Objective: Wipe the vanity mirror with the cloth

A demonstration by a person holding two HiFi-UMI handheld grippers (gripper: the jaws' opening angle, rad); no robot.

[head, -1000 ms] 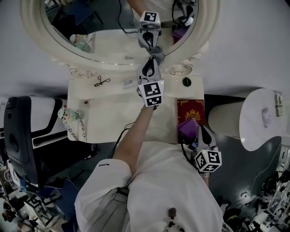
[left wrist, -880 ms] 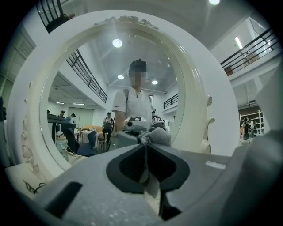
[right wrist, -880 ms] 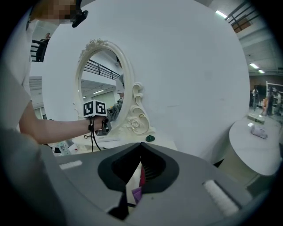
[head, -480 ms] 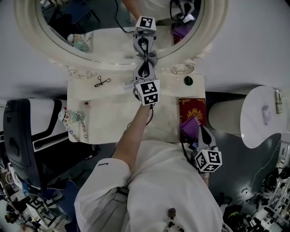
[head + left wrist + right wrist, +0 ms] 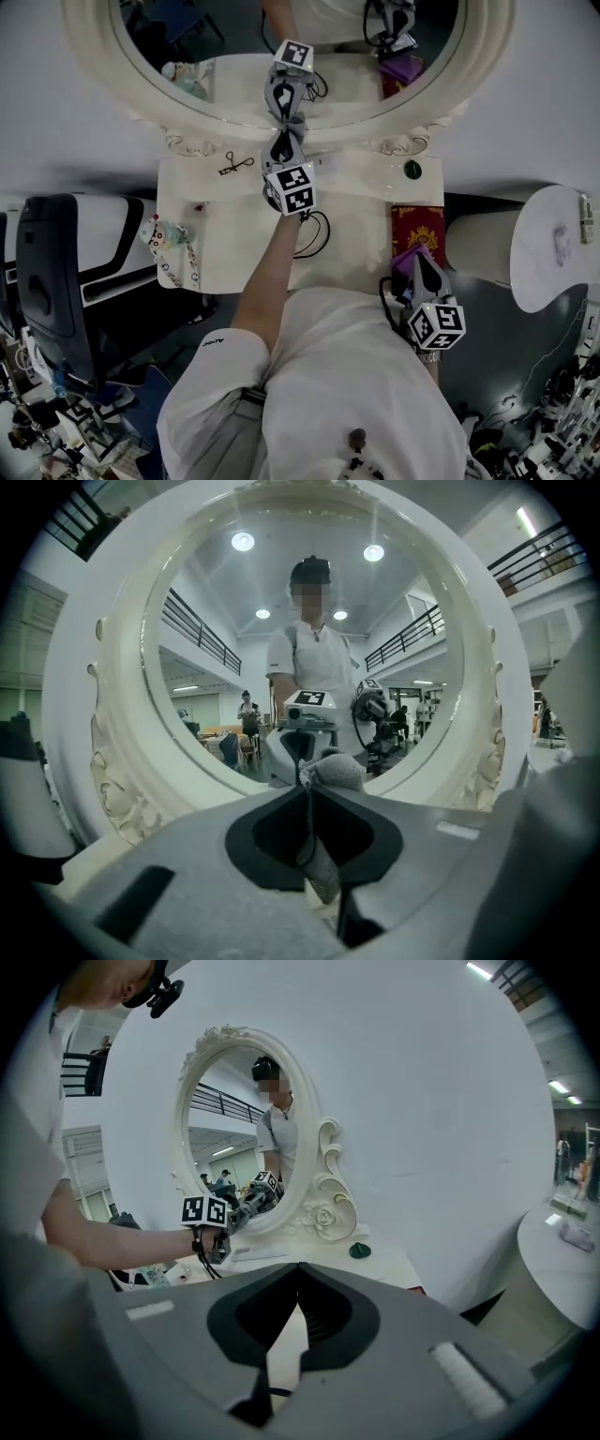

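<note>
Cloth [image 5: 336, 769] sits bunched in the closed jaws of the left gripper [image 5: 311, 794], touching the lower part of the vanity mirror [image 5: 347, 89]. Only a small wad pads the tips, so if it slips, hard plastic could scrape the glass. The right gripper [image 5: 298, 1265] hangs near the person's body, closed on nothing.

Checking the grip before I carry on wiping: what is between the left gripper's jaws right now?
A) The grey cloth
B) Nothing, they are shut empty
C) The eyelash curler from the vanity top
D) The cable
A: the left gripper view shows the left gripper shut on the cloth, which bunches out past the jaw tips towards the lower part of the mirror.
</note>
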